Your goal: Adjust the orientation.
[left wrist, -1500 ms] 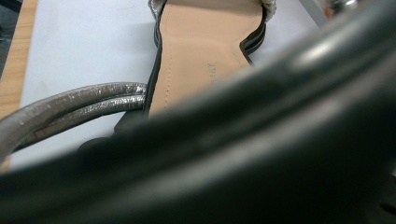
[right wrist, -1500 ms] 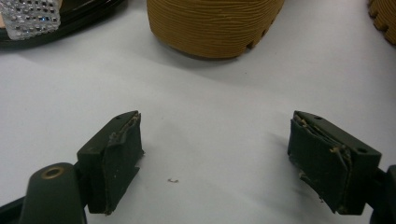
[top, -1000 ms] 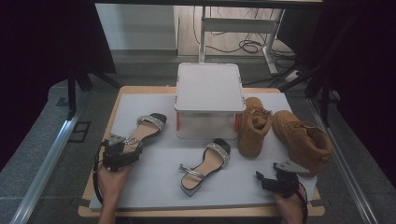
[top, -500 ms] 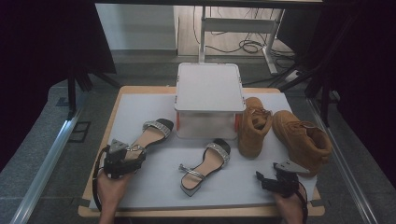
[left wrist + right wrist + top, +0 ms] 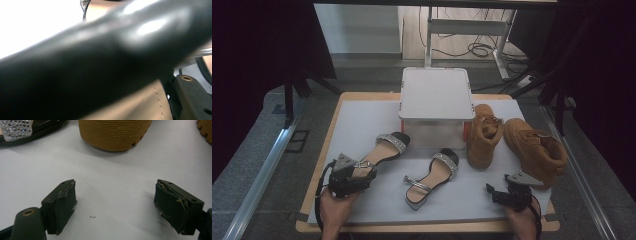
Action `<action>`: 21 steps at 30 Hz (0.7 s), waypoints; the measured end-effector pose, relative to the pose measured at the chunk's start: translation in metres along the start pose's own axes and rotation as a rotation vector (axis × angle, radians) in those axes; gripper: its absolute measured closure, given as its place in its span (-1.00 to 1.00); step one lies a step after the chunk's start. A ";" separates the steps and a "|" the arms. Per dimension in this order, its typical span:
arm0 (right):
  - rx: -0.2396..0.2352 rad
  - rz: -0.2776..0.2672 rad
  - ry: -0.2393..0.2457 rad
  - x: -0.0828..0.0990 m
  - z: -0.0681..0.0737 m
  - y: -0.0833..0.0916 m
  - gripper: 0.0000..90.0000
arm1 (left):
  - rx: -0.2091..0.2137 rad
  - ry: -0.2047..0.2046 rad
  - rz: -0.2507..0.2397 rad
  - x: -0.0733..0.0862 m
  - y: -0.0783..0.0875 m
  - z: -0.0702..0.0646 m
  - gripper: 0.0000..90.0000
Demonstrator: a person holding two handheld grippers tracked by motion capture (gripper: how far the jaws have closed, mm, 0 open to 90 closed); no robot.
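My left gripper [image 5: 354, 175] is shut on the heel end of a tan sandal [image 5: 384, 149] with a rhinestone strap, at the left of the white mat. In the left gripper view the sandal's black heel part [image 5: 100, 62] is blurred and very near, with its tan insole [image 5: 142, 105] beneath and one fingertip [image 5: 191, 93] at the lower right. The matching sandal [image 5: 432, 177] lies mid-mat. My right gripper [image 5: 493, 192] rests at the front right, open with bare mat between its jaws [image 5: 117, 207].
A white lidded box [image 5: 436, 102] stands at the back middle of the mat. Two tan boots [image 5: 484, 135] [image 5: 537, 150] stand to its right, one ribbed sole [image 5: 115, 132] just ahead of my right gripper. The wooden table edge [image 5: 427, 227] runs along the front.
My left gripper has carried the sandal to the right and a little toward the near edge. The right gripper, the other sandal and the boots have stayed put.
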State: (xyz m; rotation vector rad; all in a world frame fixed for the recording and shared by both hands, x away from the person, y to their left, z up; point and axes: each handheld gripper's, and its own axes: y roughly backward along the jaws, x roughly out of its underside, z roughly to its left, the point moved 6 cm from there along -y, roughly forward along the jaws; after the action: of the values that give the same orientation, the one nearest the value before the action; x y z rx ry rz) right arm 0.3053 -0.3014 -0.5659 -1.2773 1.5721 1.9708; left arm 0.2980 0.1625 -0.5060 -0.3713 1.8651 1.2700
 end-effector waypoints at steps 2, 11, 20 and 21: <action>0.000 0.000 0.000 0.000 0.000 0.000 -0.61 | 0.006 -0.007 0.003 -0.002 -0.004 -0.003 -0.13; -0.001 0.000 0.000 0.000 0.000 0.000 -0.61 | 0.017 -0.047 0.002 -0.015 -0.026 -0.016 -0.13; -0.001 0.000 0.000 0.000 0.000 0.000 -0.60 | 0.031 -0.051 -0.011 -0.031 -0.048 -0.026 -0.13; -0.001 0.000 0.000 0.000 0.000 0.000 -0.60 | 0.032 -0.046 -0.013 -0.034 -0.054 -0.027 -0.13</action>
State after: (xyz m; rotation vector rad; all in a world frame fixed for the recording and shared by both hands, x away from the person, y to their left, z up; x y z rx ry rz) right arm 0.3052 -0.3014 -0.5659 -1.2776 1.5708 1.9721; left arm 0.3407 0.1076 -0.5099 -0.3343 1.8395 1.2285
